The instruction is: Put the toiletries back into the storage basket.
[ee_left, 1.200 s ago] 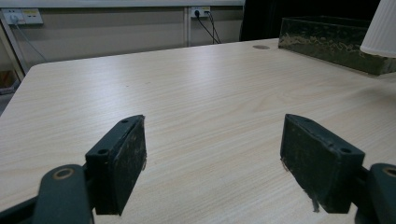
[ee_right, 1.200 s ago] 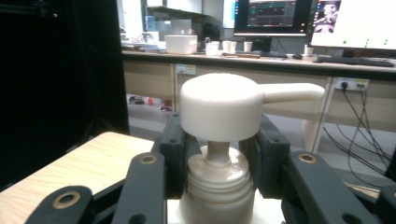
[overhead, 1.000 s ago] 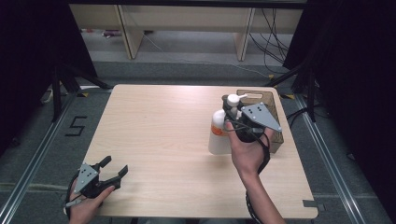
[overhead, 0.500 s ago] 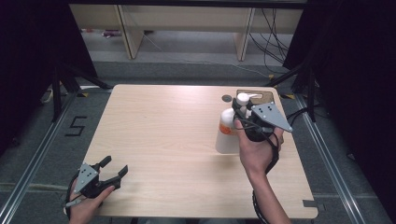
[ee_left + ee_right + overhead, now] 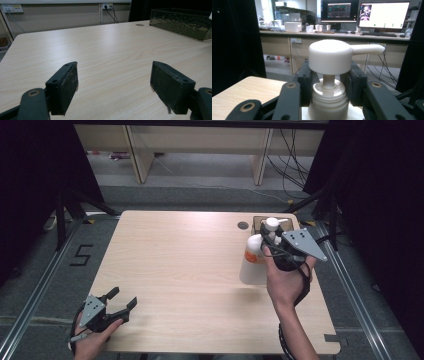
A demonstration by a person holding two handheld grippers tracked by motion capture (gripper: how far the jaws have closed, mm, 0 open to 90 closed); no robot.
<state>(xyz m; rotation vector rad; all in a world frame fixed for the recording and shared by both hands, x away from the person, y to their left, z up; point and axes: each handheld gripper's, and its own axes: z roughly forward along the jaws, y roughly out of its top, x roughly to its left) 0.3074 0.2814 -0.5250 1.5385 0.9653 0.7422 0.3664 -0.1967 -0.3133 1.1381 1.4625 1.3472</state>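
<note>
Near the table's [image 5: 190, 270] far right corner, the right gripper [image 5: 272, 245] clasped a white pump bottle [image 5: 251, 265] by its neck, beside a dark tray [image 5: 359, 113]. At the near left, the left gripper [image 5: 119, 301] rested with jaws spread, gripping nothing.

A pale wooden table [image 5: 190, 270] stood on a grey floor [image 5: 50, 270]. A dark bin [image 5: 182, 21] sat at its far right corner, beside a round hole [image 5: 243, 225] in the tabletop. A "5" [image 5: 82, 255] was marked on the floor to the left. Behind were wooden desks [image 5: 200, 145] and loose cables [image 5: 295, 155]; two lit monitors [image 5: 384, 15] and a white box [image 5: 292, 26] stood on a desk.
</note>
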